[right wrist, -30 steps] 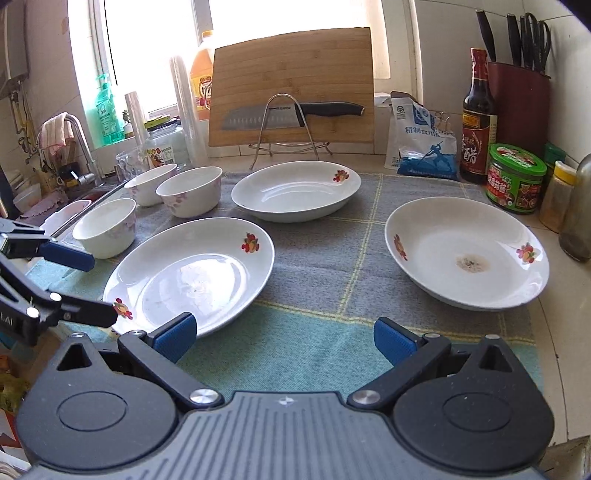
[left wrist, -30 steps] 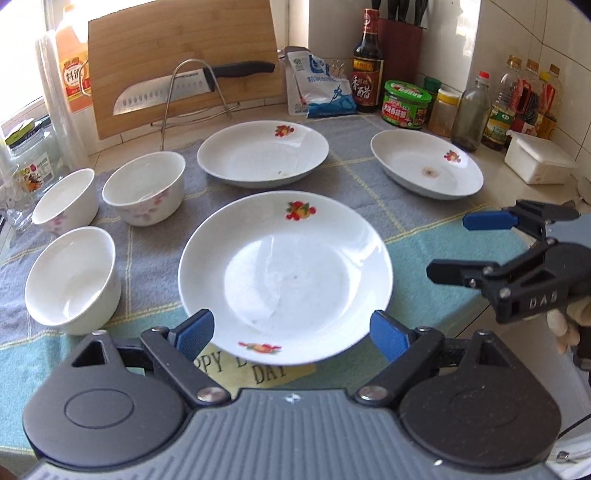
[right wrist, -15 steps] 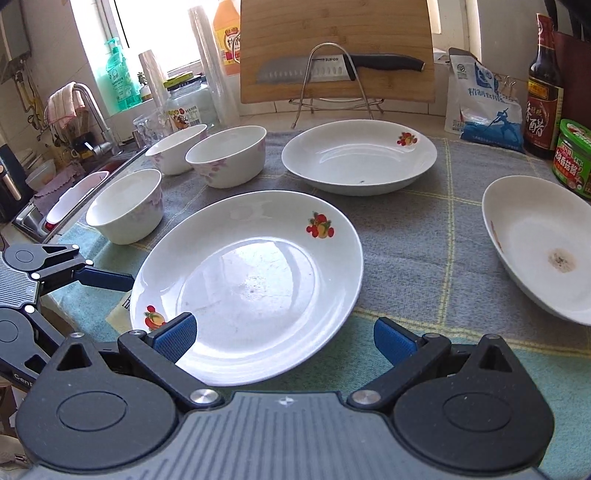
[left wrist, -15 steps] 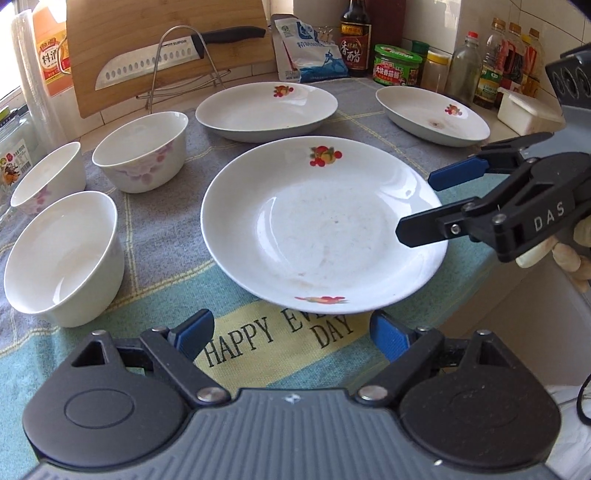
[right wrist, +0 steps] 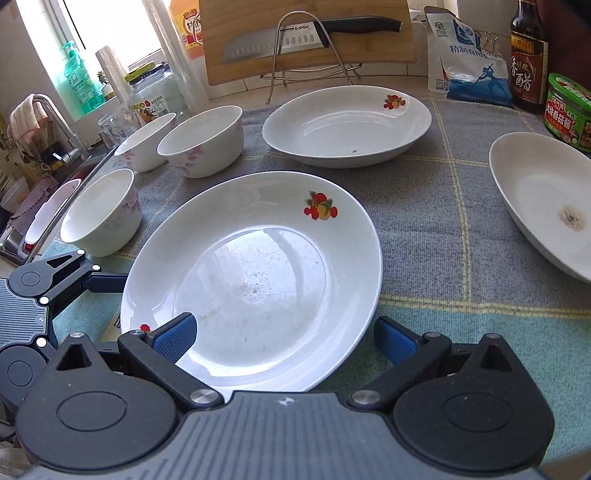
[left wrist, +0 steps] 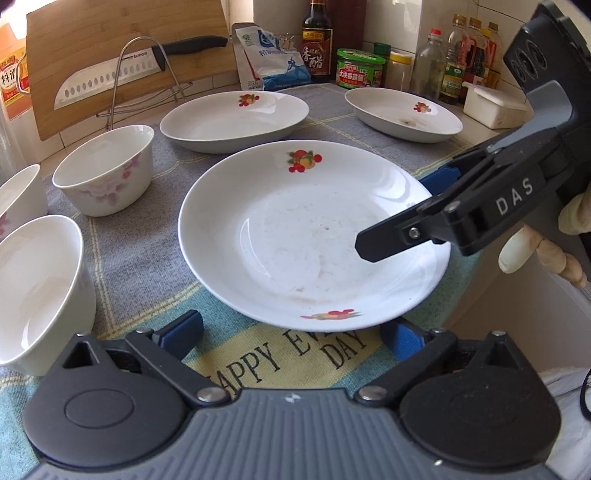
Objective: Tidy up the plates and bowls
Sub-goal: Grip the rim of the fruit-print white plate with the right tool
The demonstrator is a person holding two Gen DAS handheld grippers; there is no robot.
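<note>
1. Left wrist view: the left gripper [left wrist: 291, 332] has its jaws opening, and they stand wide at the near edge of the cloth [left wrist: 147, 251]. Nothing is pressed between the pads; the near rim of the front plate [left wrist: 295, 243] lies just between them.
2. The front plate sits on the cloth near its front edge, above the printed words.
3. The right gripper [right wrist: 284, 334] is open too. In the right wrist view its left pad is over the plate's near rim and its right pad is beside the plate, over the cloth. I cannot tell if the pad touches the plate.
4. A gloved hand [left wrist: 535, 243] holds the right gripper at the right side of the left wrist view.
5. Two more plates stand further back: one at the middle of the cloth's far edge [left wrist: 232, 120], one at its far right corner [left wrist: 402, 114].
6. Three bowls stand along the left edge of the cloth: the near bowl [left wrist: 37, 291], the middle bowl [left wrist: 107, 170] and the far bowl [right wrist: 144, 142].
7. Behind the cloth a knife [right wrist: 306, 35] rests on a wire stand before a cutting board [right wrist: 369, 51].
</note>
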